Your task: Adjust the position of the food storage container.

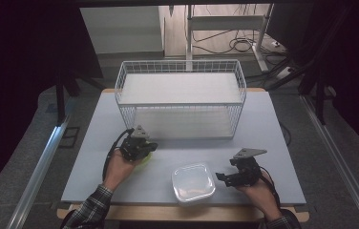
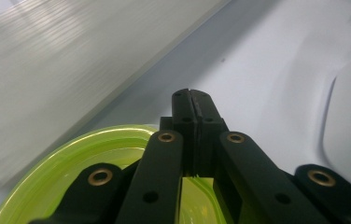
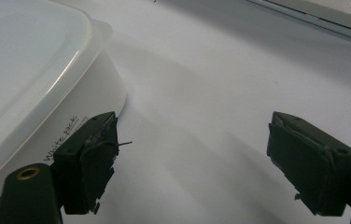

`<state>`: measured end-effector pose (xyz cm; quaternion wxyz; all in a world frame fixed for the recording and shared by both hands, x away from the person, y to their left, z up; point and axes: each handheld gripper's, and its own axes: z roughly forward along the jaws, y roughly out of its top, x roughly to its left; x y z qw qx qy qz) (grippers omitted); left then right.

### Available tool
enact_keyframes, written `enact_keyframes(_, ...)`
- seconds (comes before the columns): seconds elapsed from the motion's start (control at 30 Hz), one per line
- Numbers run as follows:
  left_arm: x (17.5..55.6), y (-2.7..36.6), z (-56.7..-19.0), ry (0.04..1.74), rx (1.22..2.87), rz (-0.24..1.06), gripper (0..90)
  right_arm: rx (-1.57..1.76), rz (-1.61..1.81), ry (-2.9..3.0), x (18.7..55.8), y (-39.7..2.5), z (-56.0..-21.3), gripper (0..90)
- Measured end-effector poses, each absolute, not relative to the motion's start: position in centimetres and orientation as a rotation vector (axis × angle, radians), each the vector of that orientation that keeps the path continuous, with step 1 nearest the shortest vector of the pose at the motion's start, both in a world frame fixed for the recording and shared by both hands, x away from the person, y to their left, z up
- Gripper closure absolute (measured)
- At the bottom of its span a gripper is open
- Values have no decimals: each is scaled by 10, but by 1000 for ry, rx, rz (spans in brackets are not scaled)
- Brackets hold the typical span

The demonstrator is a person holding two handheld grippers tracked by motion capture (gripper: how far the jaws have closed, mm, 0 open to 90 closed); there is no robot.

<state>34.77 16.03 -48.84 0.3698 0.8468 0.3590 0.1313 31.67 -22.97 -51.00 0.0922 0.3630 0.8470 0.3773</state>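
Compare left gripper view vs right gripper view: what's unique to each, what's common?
Left gripper view alone: the left gripper with its jaws closed together, above a yellow-green bowl, with the pale shelf board of the wire rack behind.

Right gripper view alone: the right gripper with its jaws wide apart, one jaw close beside the white lidded container, which bears printed lettering on its side wall.

Both: black jaws rising from the bottom and the pale table top.
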Motion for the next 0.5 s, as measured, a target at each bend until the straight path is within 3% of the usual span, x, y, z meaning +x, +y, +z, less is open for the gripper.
enact_keyframes(0.5,321,222,-491,1067,2126,389,900,1078,1120,2518,316,-229,-510,168)
